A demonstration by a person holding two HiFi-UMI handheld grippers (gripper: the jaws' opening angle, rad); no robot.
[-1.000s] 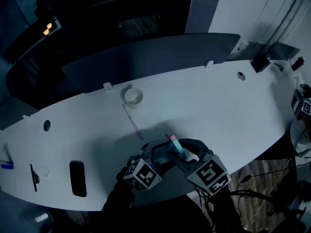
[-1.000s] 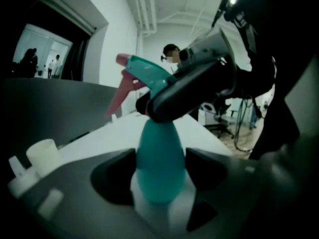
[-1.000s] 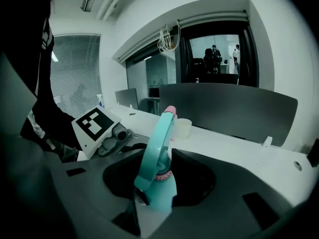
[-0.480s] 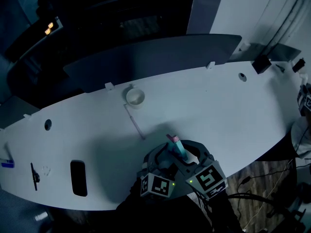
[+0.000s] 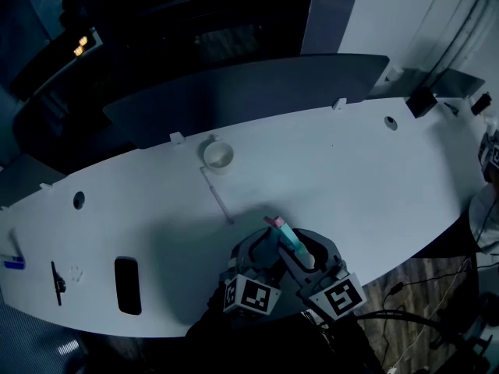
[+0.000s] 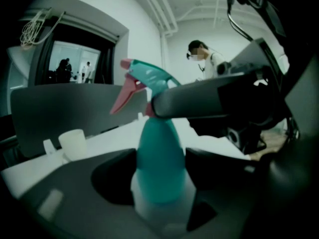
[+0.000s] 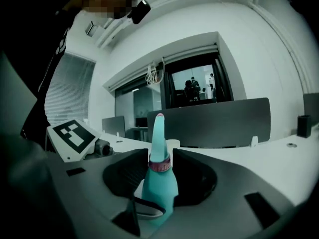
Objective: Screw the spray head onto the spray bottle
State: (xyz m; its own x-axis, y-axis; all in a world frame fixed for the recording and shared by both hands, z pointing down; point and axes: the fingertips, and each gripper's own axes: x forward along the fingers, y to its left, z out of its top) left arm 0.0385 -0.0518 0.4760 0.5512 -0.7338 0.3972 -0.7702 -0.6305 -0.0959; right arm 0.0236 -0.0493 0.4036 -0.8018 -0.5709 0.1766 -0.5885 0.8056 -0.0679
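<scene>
Head view: the spray bottle (image 6: 160, 166) is held at the near edge of the table (image 5: 351, 178). Its body is clamped by the left gripper (image 6: 162, 183), the spray head (image 6: 149, 79) by the right gripper (image 7: 160, 180), both partly open. The head is seated; tightening is judged unfinished.

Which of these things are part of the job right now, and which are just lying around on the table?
In the job: spray bottle, spray head, left tongs clamped on the bottle, right tongs clamped on the head.
Just lying about: white cup, flat black object, dark pen-like thing.
</scene>
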